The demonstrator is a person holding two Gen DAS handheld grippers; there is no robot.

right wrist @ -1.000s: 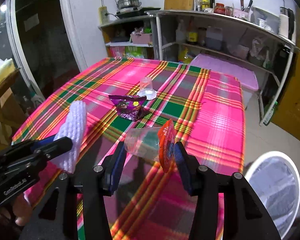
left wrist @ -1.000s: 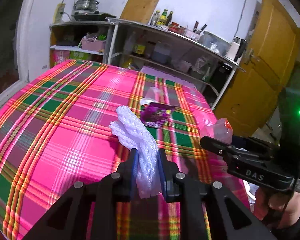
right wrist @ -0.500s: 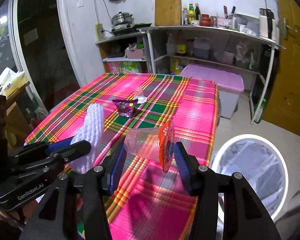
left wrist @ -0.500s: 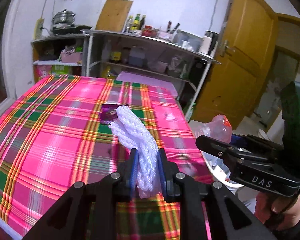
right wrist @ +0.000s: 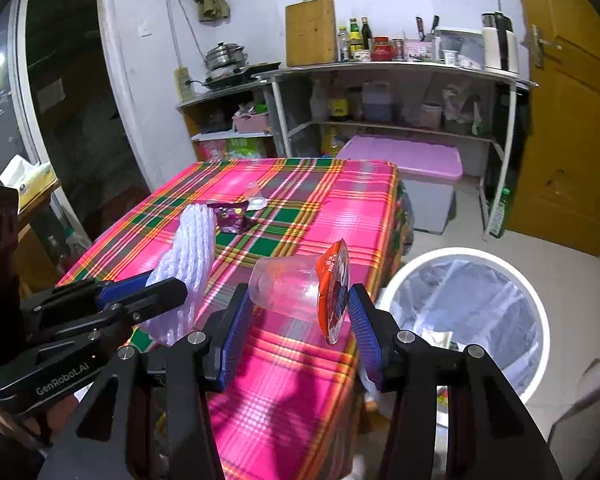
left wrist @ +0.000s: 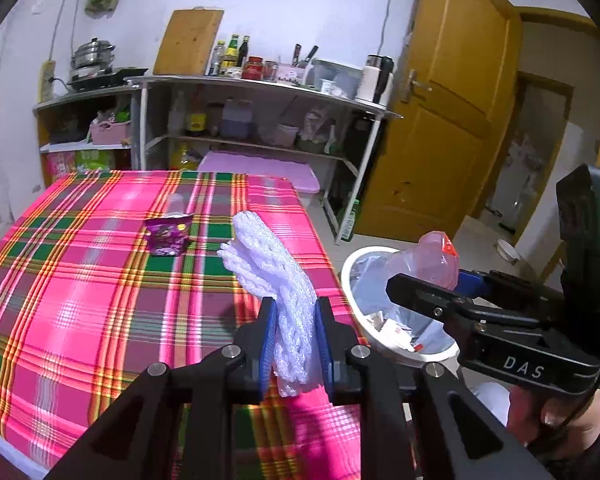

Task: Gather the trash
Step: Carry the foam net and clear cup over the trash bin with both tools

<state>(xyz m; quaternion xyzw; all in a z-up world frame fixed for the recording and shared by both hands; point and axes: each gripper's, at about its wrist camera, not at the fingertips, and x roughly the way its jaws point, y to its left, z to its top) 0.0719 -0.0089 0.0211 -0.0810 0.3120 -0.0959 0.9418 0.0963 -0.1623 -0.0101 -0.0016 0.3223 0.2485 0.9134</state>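
Trash leaving the table [right wrist: 300, 380] in both tools, with the bin [right wrist: 540, 320] waiting on the floor beside it.

Plaid cloth is covering the table, and the lined white bin is standing just off its corner, already holding a few scraps. Left tool [left wrist: 293, 350] is pinching a white foam net sleeve [left wrist: 272, 276], while right tool [right wrist: 296, 336] is clamping a clear plastic cup [right wrist: 284, 284] with its red peeled lid [right wrist: 334, 292] hanging loose. A purple wrapper [right wrist: 230, 218] and a small clear cup [right wrist: 254, 196] are lying back on the table, uncollected. Neither load is over the bin mouth in the right view; letting go early would drop it on the floor, and the limp sleeve may catch the rim.
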